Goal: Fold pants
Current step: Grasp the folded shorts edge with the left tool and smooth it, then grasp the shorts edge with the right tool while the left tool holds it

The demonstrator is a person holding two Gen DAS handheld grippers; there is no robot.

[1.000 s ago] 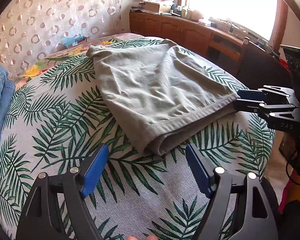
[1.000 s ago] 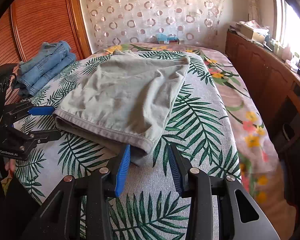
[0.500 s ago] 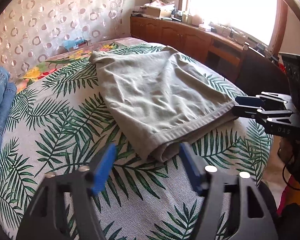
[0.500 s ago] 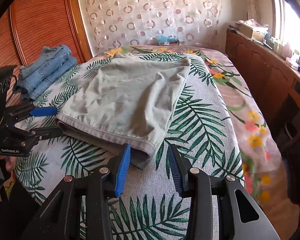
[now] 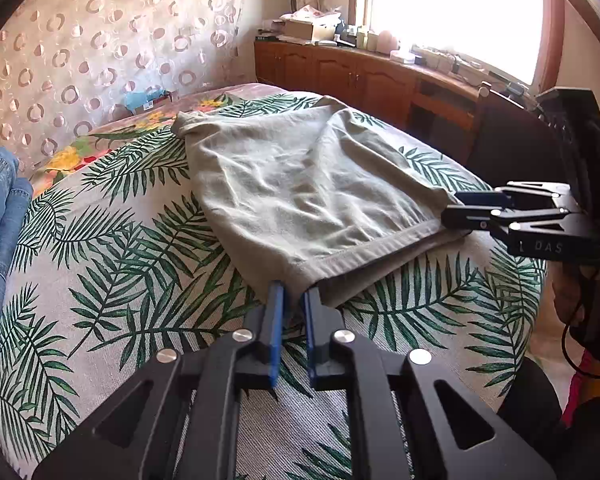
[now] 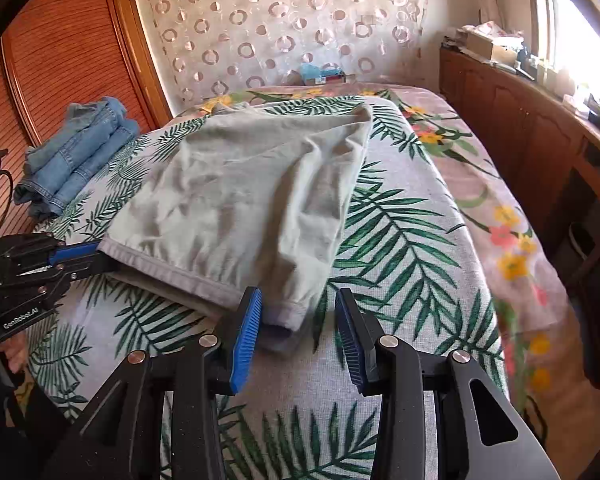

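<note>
Grey-green pants (image 5: pixel 300 188) lie folded on the palm-leaf bedspread (image 5: pixel 112 264), hem edge toward me. My left gripper (image 5: pixel 292 292) is shut on the near left hem corner; it also shows at the left of the right wrist view (image 6: pixel 96 258), pinching that corner. My right gripper (image 6: pixel 298 308) is open, its blue pads either side of the right hem corner (image 6: pixel 284 320). In the left wrist view the right gripper (image 5: pixel 456 206) sits at the pants' right corner.
Folded blue jeans (image 6: pixel 72 156) lie at the bed's left side. A wooden cabinet (image 6: pixel 540 132) with clutter runs along the right under the window. A wooden wardrobe (image 6: pixel 60 64) stands at the left. A blue item (image 6: pixel 320 72) lies at the bed's head.
My left gripper has moved forward and closed on the left hem corner. My right gripper has moved forward so the right hem corner lies between its open fingers.
</note>
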